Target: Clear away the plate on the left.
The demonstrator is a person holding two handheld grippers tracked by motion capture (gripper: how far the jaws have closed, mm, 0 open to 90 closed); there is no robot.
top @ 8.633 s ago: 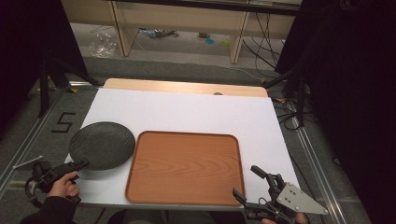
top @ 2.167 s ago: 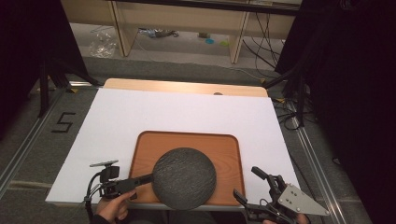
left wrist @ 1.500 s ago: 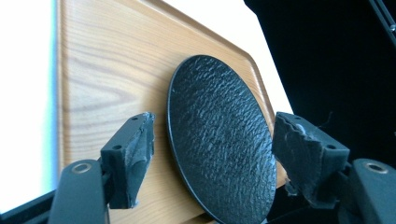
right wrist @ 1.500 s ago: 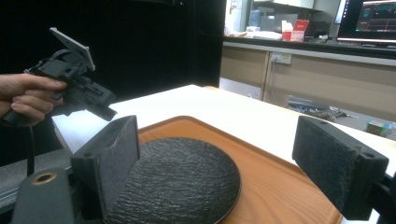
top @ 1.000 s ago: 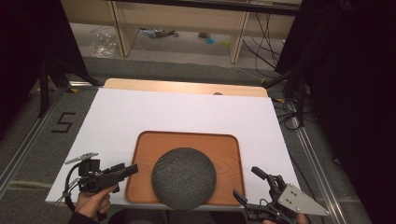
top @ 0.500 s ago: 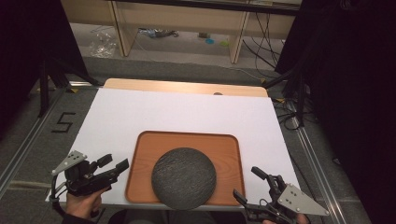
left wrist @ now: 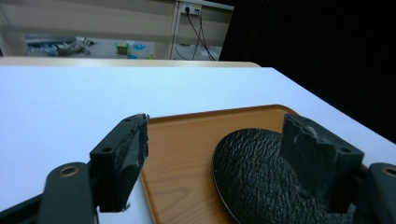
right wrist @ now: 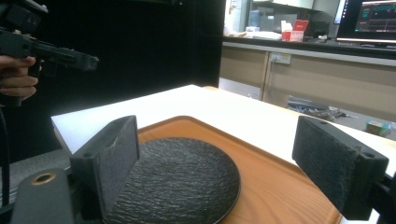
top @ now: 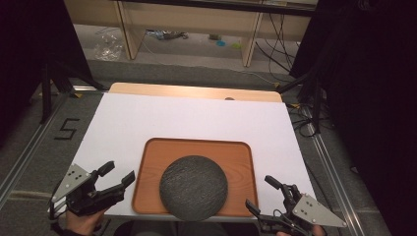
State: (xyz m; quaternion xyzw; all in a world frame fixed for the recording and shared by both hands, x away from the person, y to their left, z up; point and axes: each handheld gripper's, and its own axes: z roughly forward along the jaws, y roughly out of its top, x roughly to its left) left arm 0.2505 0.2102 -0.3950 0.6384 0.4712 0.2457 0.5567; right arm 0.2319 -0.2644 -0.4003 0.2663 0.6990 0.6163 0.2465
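Observation:
A round dark textured plate (top: 193, 187) lies on the brown wooden tray (top: 196, 149), toward the tray's near edge and slightly over it. The plate (left wrist: 261, 182) and tray (left wrist: 187, 158) show ahead in the left gripper view, and the plate (right wrist: 177, 177) rests on the tray (right wrist: 275, 186) in the right gripper view. My left gripper (top: 119, 175) is open at the near left corner of the table, left of the tray, holding nothing. My right gripper (top: 260, 193) is open at the near right, beside the tray's corner, with nothing between its jaws.
A white sheet (top: 187, 118) covers the table, with a strip of wooden tabletop (top: 196, 92) at the far edge. Shelving and cables (top: 275, 39) stand on the floor beyond. Metal rails (top: 29, 147) run along both sides.
My left gripper carried the plate from the table's left onto the tray, let go of it, opened, and drew back to the near left corner. The right gripper stayed still.

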